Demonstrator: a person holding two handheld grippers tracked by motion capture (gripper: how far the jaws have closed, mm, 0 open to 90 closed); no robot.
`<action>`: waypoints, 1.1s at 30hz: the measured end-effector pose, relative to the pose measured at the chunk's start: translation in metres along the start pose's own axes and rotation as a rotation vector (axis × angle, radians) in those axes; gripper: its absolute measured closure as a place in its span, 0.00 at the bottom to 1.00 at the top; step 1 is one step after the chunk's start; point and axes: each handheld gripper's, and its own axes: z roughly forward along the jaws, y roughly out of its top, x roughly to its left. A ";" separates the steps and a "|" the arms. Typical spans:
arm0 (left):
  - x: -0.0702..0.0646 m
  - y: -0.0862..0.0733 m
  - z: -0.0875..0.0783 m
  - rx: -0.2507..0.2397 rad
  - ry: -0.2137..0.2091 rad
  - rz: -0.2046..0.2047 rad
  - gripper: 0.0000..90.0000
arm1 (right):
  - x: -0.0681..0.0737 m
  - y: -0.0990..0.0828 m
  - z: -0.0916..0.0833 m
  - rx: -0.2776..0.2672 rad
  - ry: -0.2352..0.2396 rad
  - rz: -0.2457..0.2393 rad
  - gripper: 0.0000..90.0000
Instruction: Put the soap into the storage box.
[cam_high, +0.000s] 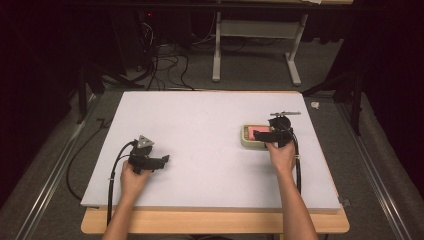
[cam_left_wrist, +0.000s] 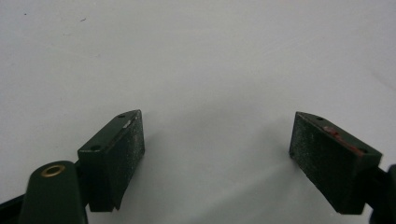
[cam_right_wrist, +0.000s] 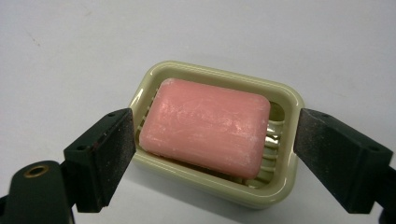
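— While spread white across the whole work area, carries what, that table (cam_high: 200, 150)?
— Carries a beige soap dish (cam_right_wrist: 219, 186) on its right half, well apart from the left gripper (cam_high: 162, 161), right beneath the right gripper (cam_high: 260, 135).
— And inside the dish?
— Holds a pink soap bar (cam_right_wrist: 208, 126), long axis running across from one right finger (cam_right_wrist: 114, 149) to the other.
— Gripping anything yet?
— No. Spread wide on the right, flanking the dish ends, apparently not touching. Released on the left too, over bare table. Likely needs only a drop and squeeze from the right.
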 end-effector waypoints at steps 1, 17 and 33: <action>0.000 0.000 0.000 0.000 0.000 0.000 0.21 | 0.001 0.000 -0.001 0.004 -0.006 0.000 0.16; 0.000 0.000 0.000 0.000 0.001 0.001 0.21 | 0.003 -0.007 -0.027 -0.078 -0.002 -0.041 0.20; 0.000 0.000 0.000 0.001 0.004 0.002 0.21 | -0.003 -0.021 -0.042 -0.104 0.019 -0.040 0.21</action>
